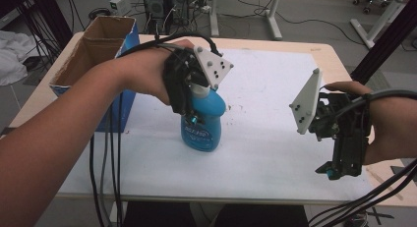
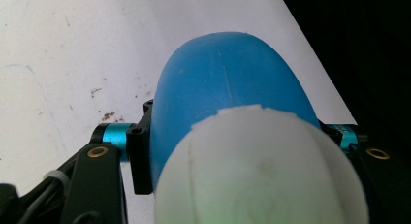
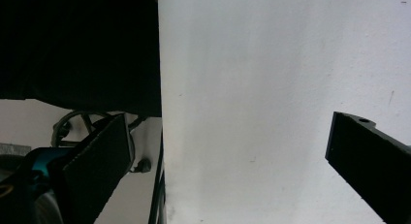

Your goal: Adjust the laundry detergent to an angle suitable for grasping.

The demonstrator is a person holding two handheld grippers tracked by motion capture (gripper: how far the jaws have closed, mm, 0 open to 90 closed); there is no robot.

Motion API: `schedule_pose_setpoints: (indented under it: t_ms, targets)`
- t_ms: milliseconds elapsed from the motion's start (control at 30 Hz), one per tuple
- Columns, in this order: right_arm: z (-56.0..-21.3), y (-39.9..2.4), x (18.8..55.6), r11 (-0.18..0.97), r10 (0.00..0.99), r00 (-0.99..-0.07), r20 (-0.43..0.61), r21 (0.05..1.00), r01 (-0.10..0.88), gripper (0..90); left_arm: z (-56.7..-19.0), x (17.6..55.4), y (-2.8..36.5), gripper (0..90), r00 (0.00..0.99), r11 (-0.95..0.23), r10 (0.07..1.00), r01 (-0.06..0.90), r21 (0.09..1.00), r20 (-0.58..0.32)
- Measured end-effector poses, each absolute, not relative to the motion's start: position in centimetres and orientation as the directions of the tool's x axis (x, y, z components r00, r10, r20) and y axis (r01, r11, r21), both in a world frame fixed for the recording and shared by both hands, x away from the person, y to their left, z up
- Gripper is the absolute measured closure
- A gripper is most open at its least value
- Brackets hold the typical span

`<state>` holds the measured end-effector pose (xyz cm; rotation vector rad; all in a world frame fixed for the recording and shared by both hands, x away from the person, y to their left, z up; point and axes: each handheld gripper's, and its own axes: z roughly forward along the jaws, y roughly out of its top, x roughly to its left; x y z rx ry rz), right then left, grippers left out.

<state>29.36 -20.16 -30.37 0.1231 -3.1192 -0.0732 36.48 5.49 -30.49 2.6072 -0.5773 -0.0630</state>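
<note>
Left tongs [image 1: 193, 101] clamped around the neck of a blue spray bottle [image 1: 202, 124], seen from the high view standing upright near the middle of the white mat [image 1: 265, 138] on the bench [image 1: 327, 57]. Base apparently down on the mat, though hard to say whether fully settled. Open cardboard box [image 1: 98, 45] at the far left, just behind the left forearm. Right tongs [image 1: 339, 170] held off to the right above the mat's edge, well apart from the bottle.

From the left gripper view: jaws pressed against both sides of the blue shoulder [image 2: 228, 88], white spray head [image 2: 257, 170] close under the lens. Grip placed right where the body narrows, a sound spot, since the head above stops any slip upward.

From the right gripper view: jaws spread wide, nothing between, bare white mat [image 3: 281, 88] below.

Likely handling: smooth rigid plastic, somewhat slick, thin walls giving under a hard squeeze lower down; weight dependent on liquid inside, not readable here. Top-heavy sway probable if lifted quickly by the neck.
</note>
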Motion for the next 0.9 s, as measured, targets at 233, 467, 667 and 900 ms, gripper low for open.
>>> schedule_pose_setpoints:
  t_ms: [233, 467, 667, 900]
  targets:
    - [-30.63, -20.41, 29.37, 0.996, -0.077, -0.997, 0.020, 0.050, -0.076, 1.8, -31.08, 36.51, 5.76, 37.6, 0.908, -0.800, -0.415, -0.391, 0.456, 0.052]
    - [-30.86, -20.42, 29.46, 0.996, -0.077, -0.997, 0.023, 0.054, -0.076, 1.8, -31.26, 36.55, 5.70, 37.5, 0.910, -0.800, -0.414, -0.384, 0.461, 0.040]
    - [-30.94, -20.30, 29.53, 0.995, -0.080, -0.997, 0.024, 0.054, -0.078, 1.8, -31.29, 36.81, 5.69, 37.1, 0.920, -0.813, -0.392, -0.356, 0.461, 0.020]
    - [-30.86, -20.41, 29.50, 0.995, -0.079, -0.997, 0.022, 0.056, -0.078, 1.8, -31.22, 36.93, 5.68, 31.9, 0.928, -0.823, -0.372, -0.334, 0.459, 0.009]
